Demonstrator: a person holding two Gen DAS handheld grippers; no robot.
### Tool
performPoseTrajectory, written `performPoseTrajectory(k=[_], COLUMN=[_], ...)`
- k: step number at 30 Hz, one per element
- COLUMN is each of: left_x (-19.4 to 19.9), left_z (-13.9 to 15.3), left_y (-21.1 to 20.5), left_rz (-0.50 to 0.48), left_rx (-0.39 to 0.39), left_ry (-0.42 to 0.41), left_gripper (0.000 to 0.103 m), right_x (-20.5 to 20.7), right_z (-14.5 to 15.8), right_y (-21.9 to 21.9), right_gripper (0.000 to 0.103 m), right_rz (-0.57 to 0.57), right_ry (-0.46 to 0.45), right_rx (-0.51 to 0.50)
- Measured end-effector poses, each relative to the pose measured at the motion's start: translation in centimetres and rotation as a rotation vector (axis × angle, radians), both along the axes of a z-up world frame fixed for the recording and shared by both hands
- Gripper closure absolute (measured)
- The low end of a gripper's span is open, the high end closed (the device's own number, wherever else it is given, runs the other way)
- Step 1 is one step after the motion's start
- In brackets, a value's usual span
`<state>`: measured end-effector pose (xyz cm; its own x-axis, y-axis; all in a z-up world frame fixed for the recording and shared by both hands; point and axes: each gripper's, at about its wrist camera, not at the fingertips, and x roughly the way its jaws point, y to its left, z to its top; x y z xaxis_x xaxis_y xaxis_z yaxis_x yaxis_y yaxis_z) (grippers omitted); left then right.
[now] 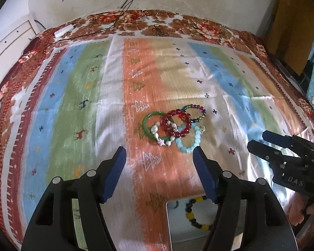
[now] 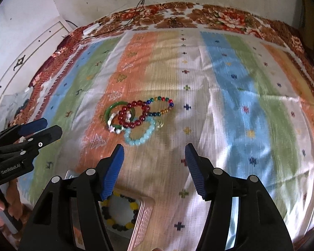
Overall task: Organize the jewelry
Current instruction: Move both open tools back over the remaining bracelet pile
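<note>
A pile of bracelets lies on the striped cloth: a green bangle [image 1: 145, 125] [image 2: 109, 110], a red bead bracelet [image 1: 178, 125] [image 2: 134, 113], a multicolour bead bracelet [image 1: 196, 110] [image 2: 163, 104], a light blue bead bracelet [image 1: 190, 142] [image 2: 139, 138] and a white shell bracelet [image 1: 159, 136] [image 2: 114, 126]. A yellow-and-black bead bracelet [image 1: 193, 215] [image 2: 119, 213] lies in a metal box [image 1: 167, 226] [image 2: 142, 219] near the front. My left gripper [image 1: 159, 152] is open and empty, just short of the pile. My right gripper [image 2: 153, 148] is open and empty, right of the pile.
The cloth covers a bed with a floral blanket border [image 1: 198, 27]. A white power strip [image 1: 63, 30] and black cables [image 1: 125, 6] lie at the back left. A white cabinet [image 1: 8, 39] stands left. The right gripper also shows in the left wrist view [image 1: 259, 140].
</note>
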<state>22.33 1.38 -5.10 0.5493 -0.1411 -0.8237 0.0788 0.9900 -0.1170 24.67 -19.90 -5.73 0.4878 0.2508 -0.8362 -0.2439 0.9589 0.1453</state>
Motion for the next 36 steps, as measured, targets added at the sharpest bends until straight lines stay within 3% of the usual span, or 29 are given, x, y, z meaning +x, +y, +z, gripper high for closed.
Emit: performPoseTrajectory(k=[36], left_x=[8.3], left_z=[-6.6], left_y=[-0.1], left_rz=[-0.007], left_rx=[0.089], left_ry=[0.146], left_gripper=[0.037], right_x=[6.4], right_z=[-6.0], right_y=[2.7], right_gripper=[0.039], right_rz=[0.025], right_ry=[0.156], right_rx=[-0.073])
